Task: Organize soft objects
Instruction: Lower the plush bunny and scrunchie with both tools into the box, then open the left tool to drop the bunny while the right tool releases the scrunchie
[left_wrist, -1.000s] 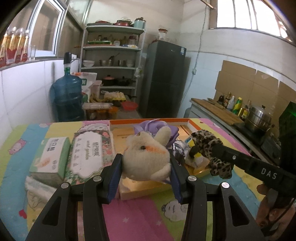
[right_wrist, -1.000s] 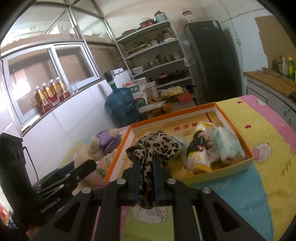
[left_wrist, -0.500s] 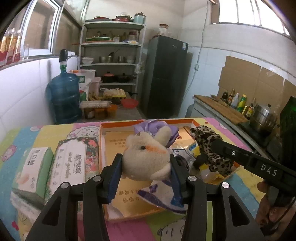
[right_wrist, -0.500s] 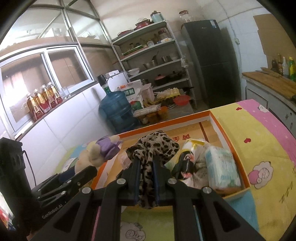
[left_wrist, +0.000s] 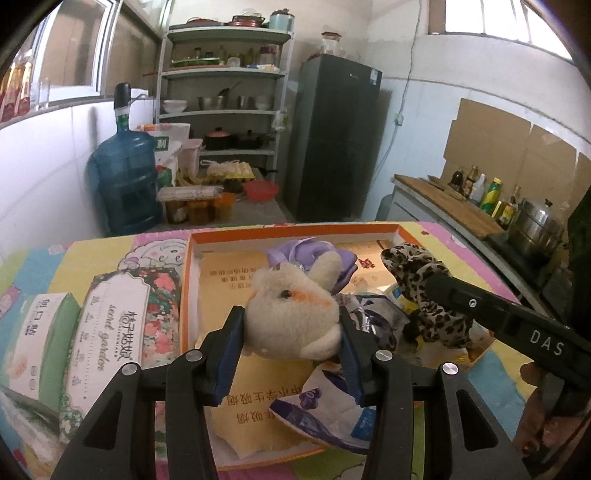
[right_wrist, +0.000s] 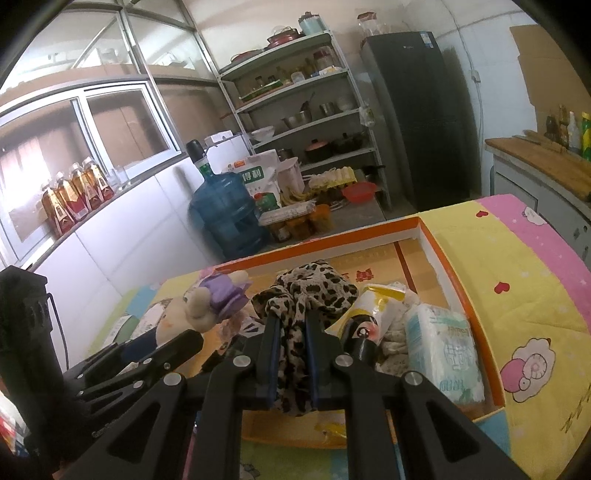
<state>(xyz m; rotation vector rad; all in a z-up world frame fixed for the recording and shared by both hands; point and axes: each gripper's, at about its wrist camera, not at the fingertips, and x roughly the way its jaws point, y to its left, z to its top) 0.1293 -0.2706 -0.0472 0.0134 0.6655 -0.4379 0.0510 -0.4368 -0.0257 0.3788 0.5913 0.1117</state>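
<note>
The left gripper (left_wrist: 291, 332) pinches a cream plush toy (left_wrist: 293, 317) by the body between its blue pads, the toy's purple bow pointing away from the claw. Directly below and ahead of it lies the orange box (left_wrist: 186, 291), whose near floor is bare. To its right, the right gripper (right_wrist: 291, 354) is pressed tight on a leopard-print cloth (right_wrist: 306, 291), hanging over the same box beside packets and a tissue pack (right_wrist: 443, 350). To place well, I judge each claw should sink low over a free patch before parting, the toy on the bare side, the cloth clear of the packets, so neither tumbles over the rim.
</note>
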